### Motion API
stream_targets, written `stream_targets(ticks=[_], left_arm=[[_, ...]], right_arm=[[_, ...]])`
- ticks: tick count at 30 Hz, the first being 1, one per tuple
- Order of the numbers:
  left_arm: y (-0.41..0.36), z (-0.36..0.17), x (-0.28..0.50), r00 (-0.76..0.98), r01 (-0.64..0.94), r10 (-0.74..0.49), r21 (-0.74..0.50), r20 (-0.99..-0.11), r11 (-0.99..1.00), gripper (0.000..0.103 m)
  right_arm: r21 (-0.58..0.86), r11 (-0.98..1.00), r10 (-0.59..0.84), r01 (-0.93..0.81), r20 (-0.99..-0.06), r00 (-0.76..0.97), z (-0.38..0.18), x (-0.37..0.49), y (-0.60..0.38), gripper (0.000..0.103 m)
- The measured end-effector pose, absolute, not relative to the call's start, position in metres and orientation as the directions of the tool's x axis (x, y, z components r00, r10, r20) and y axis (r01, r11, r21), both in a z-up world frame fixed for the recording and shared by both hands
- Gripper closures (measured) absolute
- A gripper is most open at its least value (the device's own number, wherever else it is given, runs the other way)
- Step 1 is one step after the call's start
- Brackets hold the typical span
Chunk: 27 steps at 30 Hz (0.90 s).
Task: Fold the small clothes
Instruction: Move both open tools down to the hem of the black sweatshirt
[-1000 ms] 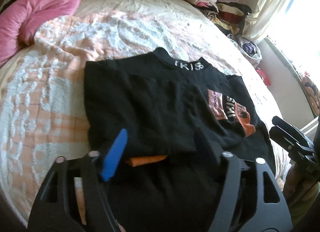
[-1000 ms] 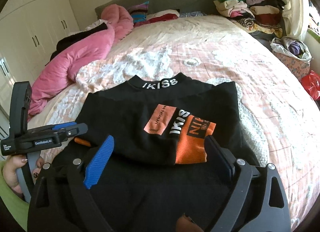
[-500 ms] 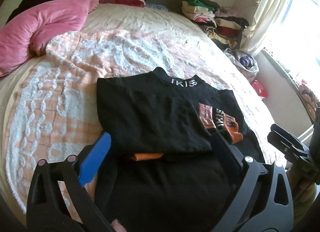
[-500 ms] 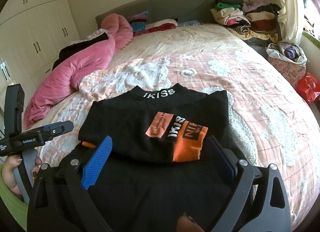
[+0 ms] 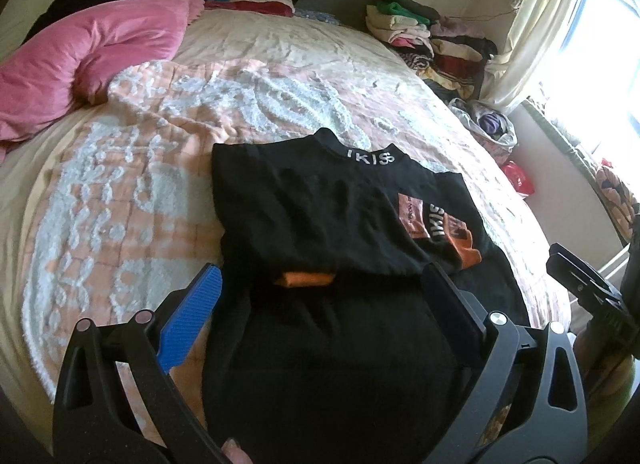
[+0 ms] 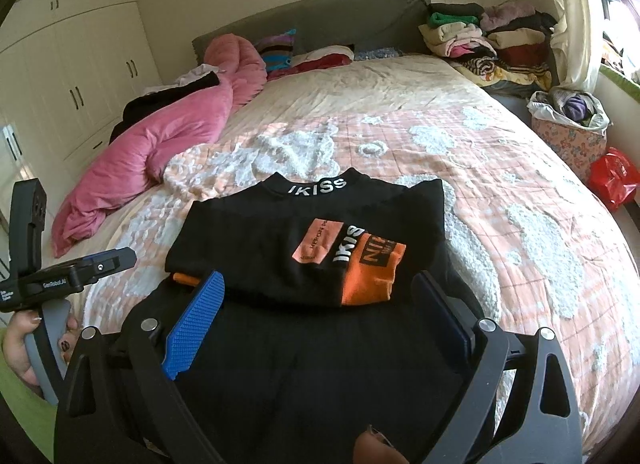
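Now: black top lies folded near the bed's foot edge

Both claws, left claw point(image 5: 316, 304) and right claw point(image 6: 320, 312), gape wide and empty over the black top point(image 6: 304, 248). Open bedspread point(image 6: 500, 168) lies beyond. A pink duvet point(image 6: 168, 136) crowds the left edge; a clothes pile point(image 6: 492, 40) fills the far right corner.

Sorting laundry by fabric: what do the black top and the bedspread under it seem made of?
Black top: soft matte knit, probably cotton jersey, with ribbed lettered collar and printed orange patches. Bedspread: quilted peach check cloth with raised, fluffy white tufting, chenille-like.
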State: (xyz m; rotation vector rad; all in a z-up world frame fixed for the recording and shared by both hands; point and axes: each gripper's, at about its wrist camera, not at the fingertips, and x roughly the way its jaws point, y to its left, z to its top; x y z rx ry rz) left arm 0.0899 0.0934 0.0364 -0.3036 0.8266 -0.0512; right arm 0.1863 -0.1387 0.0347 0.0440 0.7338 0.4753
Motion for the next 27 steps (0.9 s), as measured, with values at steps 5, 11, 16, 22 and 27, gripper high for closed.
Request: stream_targets(ticks=[5,11,16,22,27], left_arm=[[0.099,0.034,0.077,0.676,-0.089,-0.148,-0.279,-0.722,0.956,0.010],[0.113,0.022,0.059,0.660,-0.123,-0.127,-0.273,-0.741,0.954,0.010],[0.125,0.011,0.042,0.642,-0.154,-0.109,-0.266,-0.759,0.952,0.010],[0.132,0.002,0.027,0.628,-0.173,-0.096,-0.259,-0.772,0.950,0.010],[0.130,-0.002,0.015,0.620,-0.164,-0.095,-0.247,-0.779,0.955,0.010]], right_arm=[[0.199,0.893,0.431,-0.403,-0.633,0.643,0.035,0.178,-0.143,0.009],[0.187,0.895,0.423,-0.405,-0.640,0.641,0.031,0.164,-0.152,0.009],[0.176,0.901,0.409,-0.396,-0.648,0.643,0.026,0.155,-0.159,0.009],[0.167,0.910,0.391,-0.379,-0.652,0.649,0.021,0.147,-0.169,0.009],[0.159,0.915,0.377,-0.372,-0.666,0.644,0.015,0.140,-0.177,0.009]])
